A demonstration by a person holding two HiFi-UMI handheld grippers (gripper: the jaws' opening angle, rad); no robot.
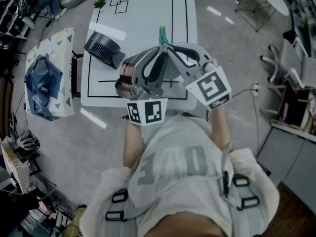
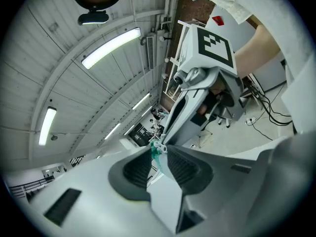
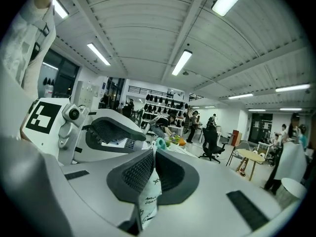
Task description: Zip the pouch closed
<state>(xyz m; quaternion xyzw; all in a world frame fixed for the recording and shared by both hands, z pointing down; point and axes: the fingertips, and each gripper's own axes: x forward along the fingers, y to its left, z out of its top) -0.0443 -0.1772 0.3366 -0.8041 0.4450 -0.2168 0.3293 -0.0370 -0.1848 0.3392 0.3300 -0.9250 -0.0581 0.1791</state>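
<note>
White table (image 1: 148,28) with black lines on it and two little squares (image 1: 119,3) near the far corner. A dark fan-looking box (image 1: 103,48) sits at its left edge, with something green (image 1: 100,4) at the far left corner. On the floor to the left there's a patterned bag (image 1: 52,46) with blue stuff (image 1: 42,83) in it. Further off are an office chair (image 3: 213,141) and a round table (image 3: 253,155), with strip lights (image 3: 182,62) overhead.

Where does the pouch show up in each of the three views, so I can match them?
Head view: pouch mostly hidden; its teal end pokes up where the left gripper and right gripper meet, upper centre.
Left gripper view: white wedge between the left gripper's pads, lower centre.
Right gripper view: printed white sheet pinched in the right gripper, lower centre.
Shared landmark: the teal end, at the jaw tips in all three.
</note>
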